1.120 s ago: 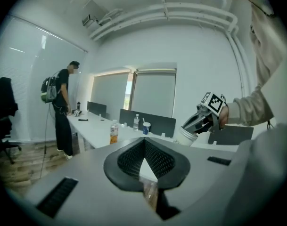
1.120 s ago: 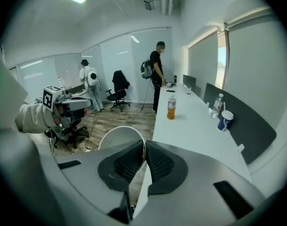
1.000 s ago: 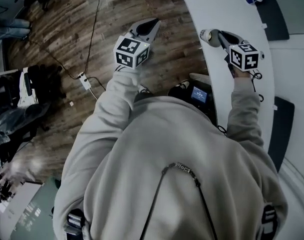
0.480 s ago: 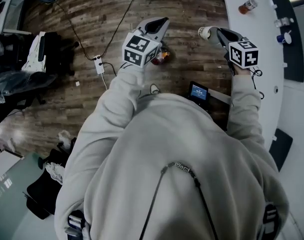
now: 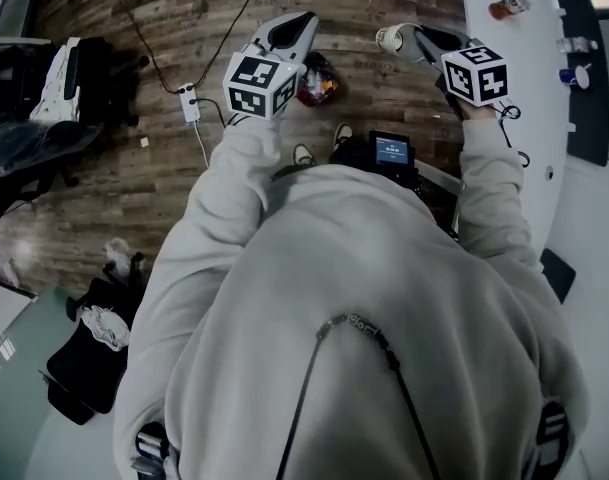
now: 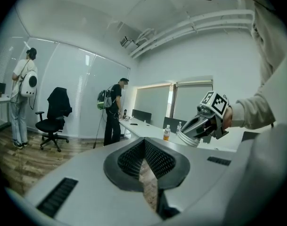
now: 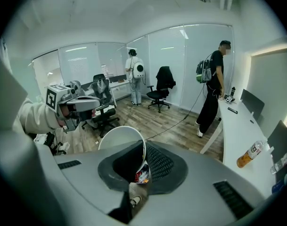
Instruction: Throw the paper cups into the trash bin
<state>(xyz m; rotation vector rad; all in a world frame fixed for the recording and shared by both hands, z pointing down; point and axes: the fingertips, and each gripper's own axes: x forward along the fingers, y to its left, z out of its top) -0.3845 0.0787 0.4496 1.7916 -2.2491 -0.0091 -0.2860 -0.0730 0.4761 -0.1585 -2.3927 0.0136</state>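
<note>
My right tool [image 5: 409,38] is clamped on the rim of a paper cup [image 5: 388,38] and holds it out over the wooden plank floor [image 5: 144,198], just right of the trash bin [image 5: 319,80]. My left tool [image 5: 302,23] is closed and empty, on the bin's left side. The white desk [image 5: 504,88] curves along my right.

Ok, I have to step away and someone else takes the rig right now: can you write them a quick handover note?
Left hand-held gripper: shut, empty, next to the trash bin on the floor.
Right hand-held gripper: shut on a paper cup, pinching its wall; the cup is beside the bin, not over it.
Done: cup in hand, clear of the desk.
Left: bring it over the bin and release. Further cups on the desk: can't tell.
</note>
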